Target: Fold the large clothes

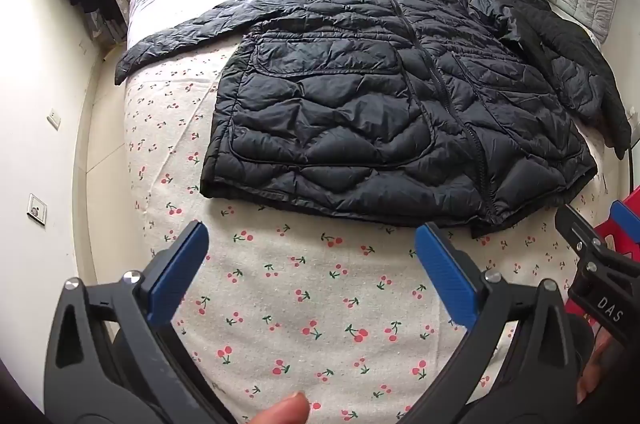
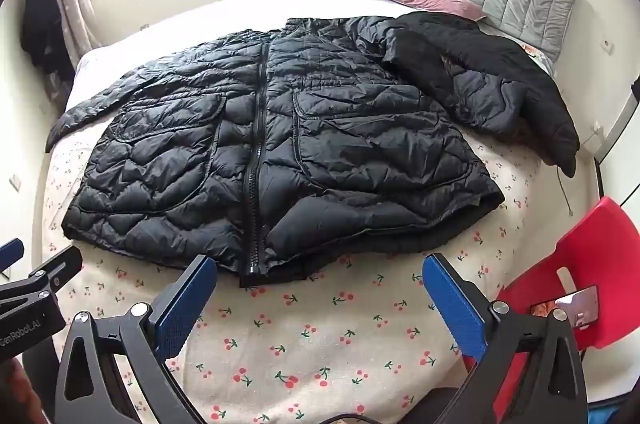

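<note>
Both tools released, nothing between the pads: left gripper (image 1: 312, 272) and right gripper (image 2: 320, 304) hover over the cherry-print sheet (image 1: 288, 308), tilted down. Black quilted jacket (image 1: 384, 111) lies flat at 12 o'clock, zipped front up, hem nearest. Its one sleeve (image 1: 192, 35) stretches to 10 o'clock, the other sleeve (image 2: 500, 91) is crumpled at 2 o'clock. Red chair (image 2: 580, 284) at 4 o'clock, off the bed.
</note>
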